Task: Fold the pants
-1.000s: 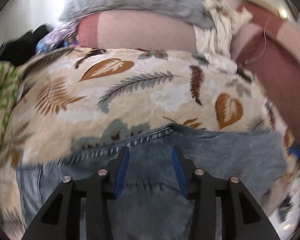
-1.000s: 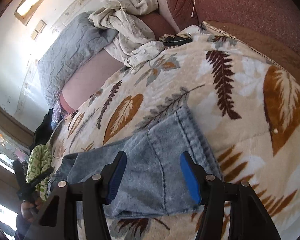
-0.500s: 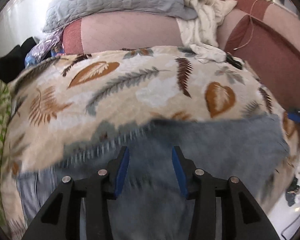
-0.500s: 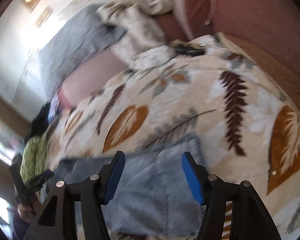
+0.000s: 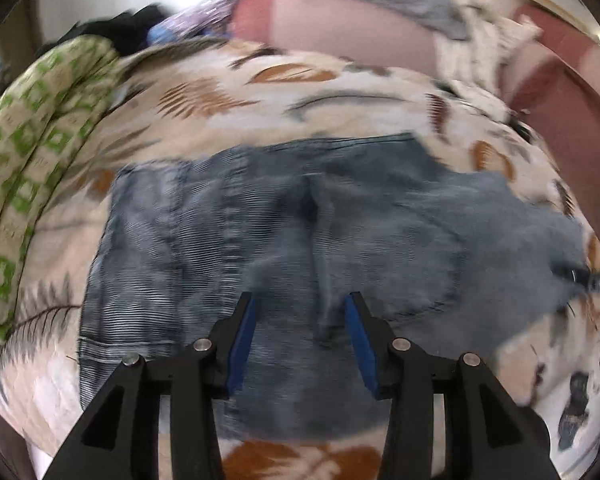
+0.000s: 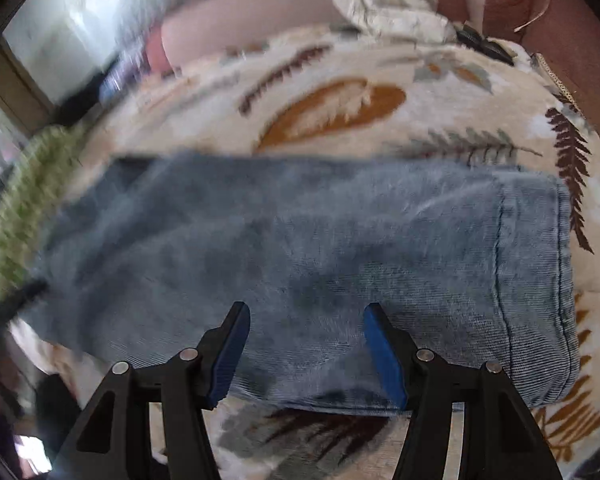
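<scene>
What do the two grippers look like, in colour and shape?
Both look the same. The left gripper and the right gripper each have two black angular arms with triangular cut-outs and small silver round bolts. Each finger ends in a flat blue pad. No cables, markings or sleeves are visible.

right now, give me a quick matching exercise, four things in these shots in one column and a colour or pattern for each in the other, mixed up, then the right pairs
Things:
1. pants
2. blanket
3. cloth at the left edge
4. pads of the right gripper

Colour or pattern:
A. green and cream print
B. solid bright blue
C. faded blue denim
D. cream with brown and grey leaves

Pairs: 1-C, 2-D, 3-A, 4-B
</scene>
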`<state>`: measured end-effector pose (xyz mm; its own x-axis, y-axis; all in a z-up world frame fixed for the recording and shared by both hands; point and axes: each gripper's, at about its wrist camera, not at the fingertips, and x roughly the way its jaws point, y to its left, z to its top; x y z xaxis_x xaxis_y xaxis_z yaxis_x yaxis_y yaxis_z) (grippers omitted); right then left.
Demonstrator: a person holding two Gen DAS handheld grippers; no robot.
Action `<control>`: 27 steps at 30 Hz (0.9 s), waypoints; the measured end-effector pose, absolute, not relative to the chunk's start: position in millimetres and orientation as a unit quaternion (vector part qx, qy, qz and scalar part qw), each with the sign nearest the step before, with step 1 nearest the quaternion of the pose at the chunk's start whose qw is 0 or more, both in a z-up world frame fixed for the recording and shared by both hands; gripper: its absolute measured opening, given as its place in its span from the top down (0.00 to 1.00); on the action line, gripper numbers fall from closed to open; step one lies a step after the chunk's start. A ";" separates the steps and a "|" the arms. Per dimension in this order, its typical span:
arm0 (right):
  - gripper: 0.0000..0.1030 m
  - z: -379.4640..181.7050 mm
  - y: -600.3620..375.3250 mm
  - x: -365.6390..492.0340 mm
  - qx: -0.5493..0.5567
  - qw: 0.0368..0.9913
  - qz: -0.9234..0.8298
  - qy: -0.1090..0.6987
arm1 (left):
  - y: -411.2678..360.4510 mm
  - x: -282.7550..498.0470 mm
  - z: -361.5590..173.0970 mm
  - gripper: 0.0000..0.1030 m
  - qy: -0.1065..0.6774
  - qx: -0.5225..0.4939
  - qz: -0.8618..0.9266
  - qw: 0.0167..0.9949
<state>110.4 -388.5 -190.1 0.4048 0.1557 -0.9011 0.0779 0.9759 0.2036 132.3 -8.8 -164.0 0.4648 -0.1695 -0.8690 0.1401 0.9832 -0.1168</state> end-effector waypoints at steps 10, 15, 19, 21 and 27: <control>0.39 -207.0 -391.0 97.3 0.089 0.792 0.016 0.604 | 14.8 174.7 -183.9 0.55 0.506 -0.012 -0.023 0.862; 0.38 -209.2 -395.7 88.9 0.105 0.784 0.018 0.612 | 17.7 184.5 -185.7 0.56 0.506 -0.005 -0.026 0.862; 0.38 -211.2 -397.2 75.8 0.104 0.783 0.019 0.612 | 18.2 193.2 -187.7 0.56 0.502 -0.004 -0.020 0.865; 0.38 -207.9 -398.3 71.8 0.106 0.782 0.026 0.613 | 19.7 195.3 -186.8 0.57 0.504 -0.010 -0.017 0.863; 0.39 -150.7 -448.0 66.5 0.158 0.821 0.031 0.547 | 10.4 179.7 -152.7 0.57 0.482 -0.013 -0.043 0.875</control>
